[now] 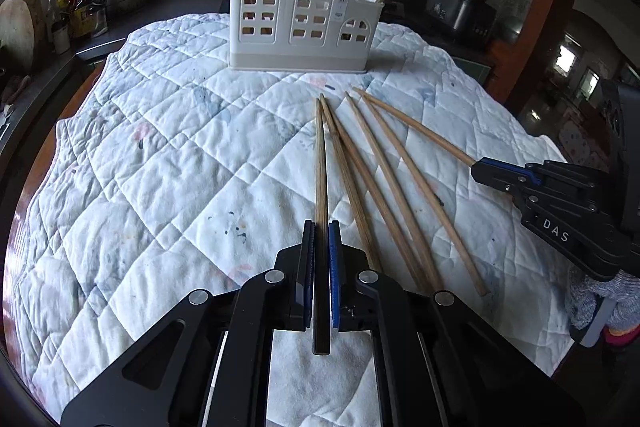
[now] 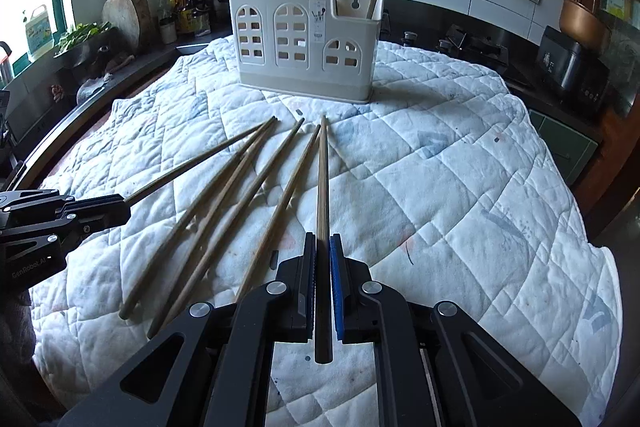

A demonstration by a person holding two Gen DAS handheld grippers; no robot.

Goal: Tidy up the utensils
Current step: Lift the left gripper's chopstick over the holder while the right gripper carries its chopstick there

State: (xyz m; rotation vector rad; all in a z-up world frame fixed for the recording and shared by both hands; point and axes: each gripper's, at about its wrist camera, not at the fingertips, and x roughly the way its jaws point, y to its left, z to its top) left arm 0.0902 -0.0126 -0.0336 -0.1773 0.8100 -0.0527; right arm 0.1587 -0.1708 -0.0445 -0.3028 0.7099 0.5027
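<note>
- Chopsticks (image 1: 362, 183) are being gathered: left gripper (image 1: 320, 239) and right gripper (image 2: 323, 251) are each clamping one.
- Next, I judge, carrying both to the white caddy (image 1: 304, 15), dropping tips in.

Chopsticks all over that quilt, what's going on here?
A person is sorting chopsticks into the white holder, with a gripper in each hand. The left gripper is shut on one chopstick, and the right gripper is shut on another. Four loose chopsticks lie between them on the quilt. Four more already stand in the holder.
</note>
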